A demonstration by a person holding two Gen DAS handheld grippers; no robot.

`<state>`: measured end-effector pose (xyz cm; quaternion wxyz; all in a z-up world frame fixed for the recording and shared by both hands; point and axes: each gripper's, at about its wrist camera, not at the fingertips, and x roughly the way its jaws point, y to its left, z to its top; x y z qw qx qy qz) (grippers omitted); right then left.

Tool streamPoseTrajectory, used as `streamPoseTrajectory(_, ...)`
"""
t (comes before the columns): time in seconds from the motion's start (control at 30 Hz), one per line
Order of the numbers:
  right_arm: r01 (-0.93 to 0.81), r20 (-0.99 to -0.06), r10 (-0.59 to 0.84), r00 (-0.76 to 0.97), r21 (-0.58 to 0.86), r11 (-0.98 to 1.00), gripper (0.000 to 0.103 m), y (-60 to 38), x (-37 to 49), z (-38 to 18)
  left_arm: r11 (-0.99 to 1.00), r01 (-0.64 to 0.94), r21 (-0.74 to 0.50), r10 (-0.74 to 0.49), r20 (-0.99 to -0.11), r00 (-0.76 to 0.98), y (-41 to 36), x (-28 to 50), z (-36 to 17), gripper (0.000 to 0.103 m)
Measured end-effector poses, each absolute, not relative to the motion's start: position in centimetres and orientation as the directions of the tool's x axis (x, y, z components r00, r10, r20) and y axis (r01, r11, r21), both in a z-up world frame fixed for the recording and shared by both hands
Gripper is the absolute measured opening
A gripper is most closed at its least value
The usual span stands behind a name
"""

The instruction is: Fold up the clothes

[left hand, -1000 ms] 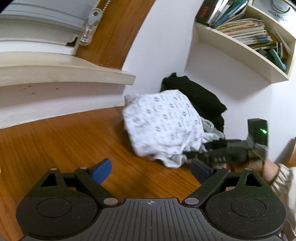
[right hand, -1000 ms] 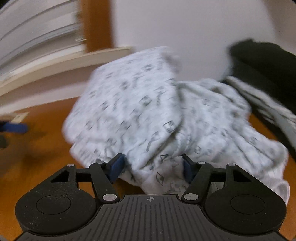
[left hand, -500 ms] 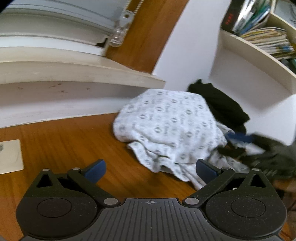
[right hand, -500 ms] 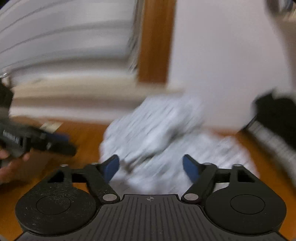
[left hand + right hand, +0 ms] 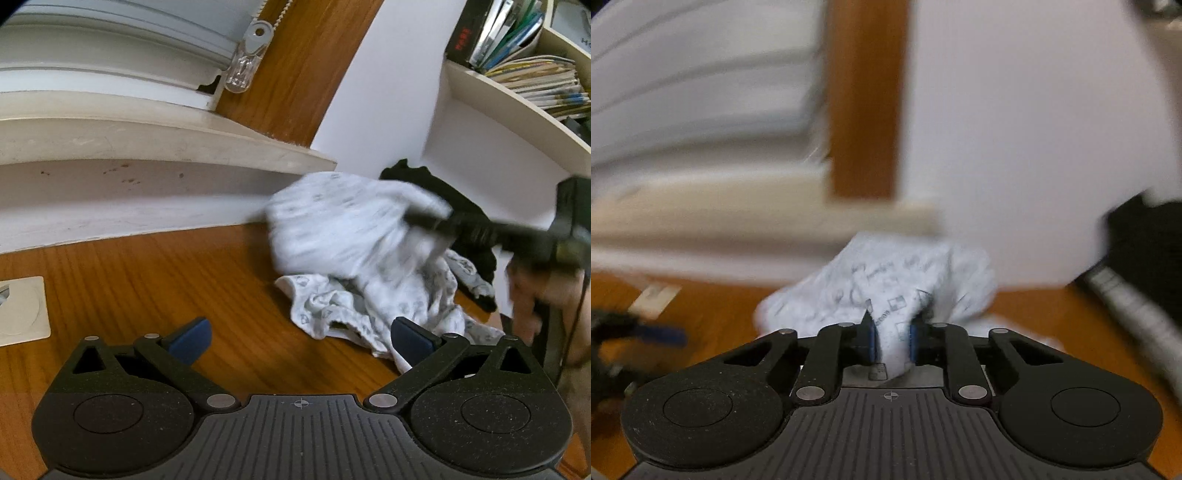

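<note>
Two wrist-camera views of a wooden tabletop (image 5: 155,280) set against a white wall, with a window sill (image 5: 147,144) and blinds at the left. In the left wrist view, the left gripper (image 5: 299,336) hovers over bare wood with its blue-padded fingers (image 5: 190,338) wide apart and holding nothing. Ahead of it and to the right, a white printed garment (image 5: 332,229) is partly raised off the tabletop, its upper part blurred, while its lower folds lie crumpled on the wood just beside the left gripper's right finger. Behind the garment, against the wall, lies a black garment (image 5: 465,206). The right gripper (image 5: 436,221) enters from the right as a dark blurred bar reaching into the white cloth, with a person's hand (image 5: 532,295) behind it. A shelf (image 5: 517,107) of books and magazines is mounted high on the right, and a pale flat card (image 5: 22,314) lies on the wood at the left edge. In the right wrist view, heavily blurred, the right gripper (image 5: 892,341) has its fingers (image 5: 871,339) clamped together on a fold of the white garment (image 5: 886,288), which bunches up just ahead of them. The left gripper (image 5: 661,334) shows as a dark and blue smear at the far left.
</note>
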<state>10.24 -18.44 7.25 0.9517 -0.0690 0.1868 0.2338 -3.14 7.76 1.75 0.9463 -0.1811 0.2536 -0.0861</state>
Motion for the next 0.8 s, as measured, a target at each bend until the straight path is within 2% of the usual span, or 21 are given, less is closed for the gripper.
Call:
streamPoseTrajectory(0.07, -0.357, -0.293, 0.333, 0.896, -0.031, 0.933, 0.017, -21.7, 10.4, 9.4, 0.92, 0.082, -0.384, -0.261, -0.442, 0.858, 7.6, -3.2, 1.8, 0.103)
streamPoseTrajectory(0.13, -0.184, -0.252, 0.167, 0.953, -0.046, 0.982, 0.018, -24.7, 10.8, 10.5, 0.92, 0.093, -0.38, -0.267, -0.436, 0.86, 7.4, -3.2, 1.8, 0.101)
streamPoseTrajectory(0.17, -0.087, -0.237, 0.071, 0.969, -0.057, 0.995, 0.022, -26.2, 11.1, 10.9, 0.92, 0.097, -0.379, -0.269, -0.435, 0.859, 7.3, -3.1, 1.9, 0.1)
streamPoseTrajectory(0.23, 0.011, -0.264, -0.03, 0.964, -0.071, 0.997, 0.026, -28.8, 11.4, 10.8, 0.923, 0.104, -0.37, -0.273, -0.44, 0.856, 7.2, -2.8, 2.0, 0.1)
streamPoseTrajectory(0.27, 0.019, -0.283, -0.037, 0.958, -0.067, 0.998, 0.035, -29.8, 11.3, 10.5, 0.925, 0.108, -0.365, -0.274, -0.442, 0.854, 7.1, -2.7, 2.1, 0.099)
streamPoseTrajectory(0.43, -0.064, -0.345, 0.047, 0.937, -0.038, 0.997, 0.055, -32.6, 9.1, 8.3, 0.932, 0.127, -0.341, -0.281, -0.453, 0.846, 6.8, -2.0, 2.4, 0.098)
streamPoseTrajectory(0.63, -0.253, -0.389, 0.22, 0.895, -0.034, 0.967, 0.066, -30.4, 6.8, 6.2, 0.952, 0.138, -0.274, -0.262, -0.495, 0.828, 7.1, 1.1, 3.1, 0.096)
streamPoseTrajectory(0.73, -0.325, -0.415, 0.289, 0.863, -0.015, 0.946, 0.071, -28.5, 6.3, 5.3, 0.953, 0.145, -0.266, -0.27, -0.526, 0.807, 7.0, 2.9, 2.9, 0.08)
streamPoseTrajectory(0.77, -0.346, -0.425, 0.31, 0.851, -0.008, 0.938, 0.071, -27.9, 6.0, 5.0, 0.948, 0.15, -0.279, -0.284, -0.535, 0.796, 7.0, 3.5, 2.8, 0.072)
streamPoseTrajectory(0.8, -0.364, -0.432, 0.329, 0.84, 0.001, 0.931, 0.071, -27.4, 5.7, 4.7, 0.944, 0.153, -0.291, -0.295, -0.545, 0.785, 7.0, 4.1, 2.5, 0.07)
